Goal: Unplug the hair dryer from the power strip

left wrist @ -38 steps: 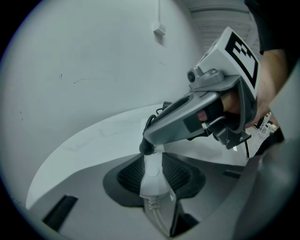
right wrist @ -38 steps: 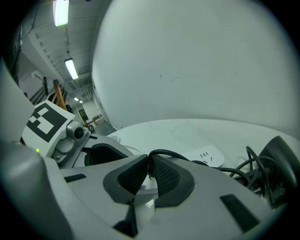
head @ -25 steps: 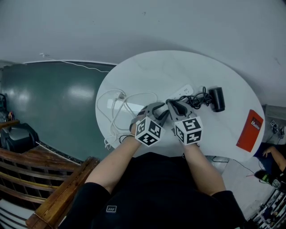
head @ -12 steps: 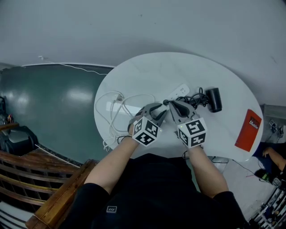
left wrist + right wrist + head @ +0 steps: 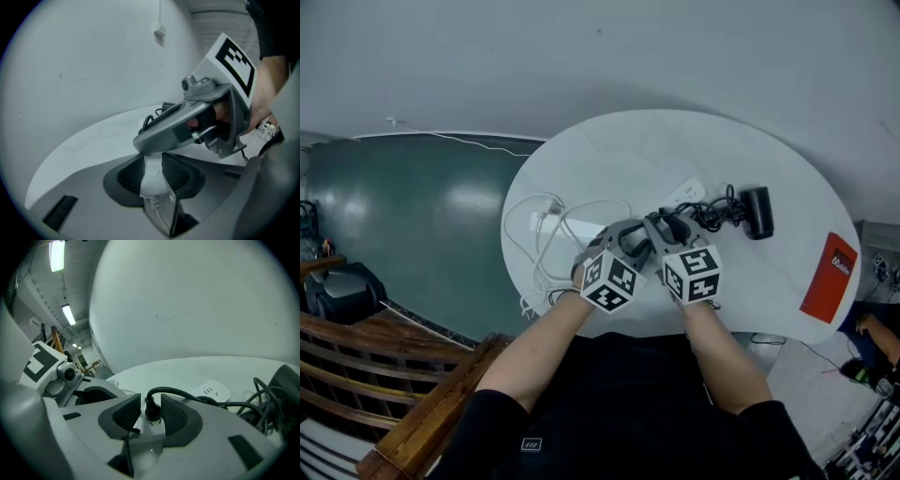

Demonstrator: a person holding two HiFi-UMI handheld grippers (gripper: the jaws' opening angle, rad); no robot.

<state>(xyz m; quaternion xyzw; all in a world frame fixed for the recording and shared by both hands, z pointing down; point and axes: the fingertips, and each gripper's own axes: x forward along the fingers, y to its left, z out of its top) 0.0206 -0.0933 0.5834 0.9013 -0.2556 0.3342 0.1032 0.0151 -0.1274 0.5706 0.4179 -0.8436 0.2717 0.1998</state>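
Note:
On the round white table (image 5: 609, 141) lies a white power strip (image 5: 685, 192), with the black hair dryer (image 5: 757, 212) and its bundled black cord (image 5: 714, 212) to its right. My left gripper (image 5: 630, 236) is shut on the strip's cable end (image 5: 154, 190), and its pads (image 5: 180, 176) press on both sides. My right gripper (image 5: 660, 223) straddles the black plug (image 5: 152, 409), which stands in the strip. Its jaws are opening, and a small gap shows between the plug and the left pad (image 5: 125, 414). The strip's far end (image 5: 212, 391) shows beyond.
White cable loops (image 5: 551, 230) lie on the table's left part and hang over its edge. A red booklet (image 5: 831, 276) lies near the right rim. Left of the table is a green floor (image 5: 403, 216), with a wooden bench (image 5: 422, 412) at the lower left.
The right gripper shifted slightly and is back at about the same spot over the strip. The left gripper kept its hold. The view swayed a little.

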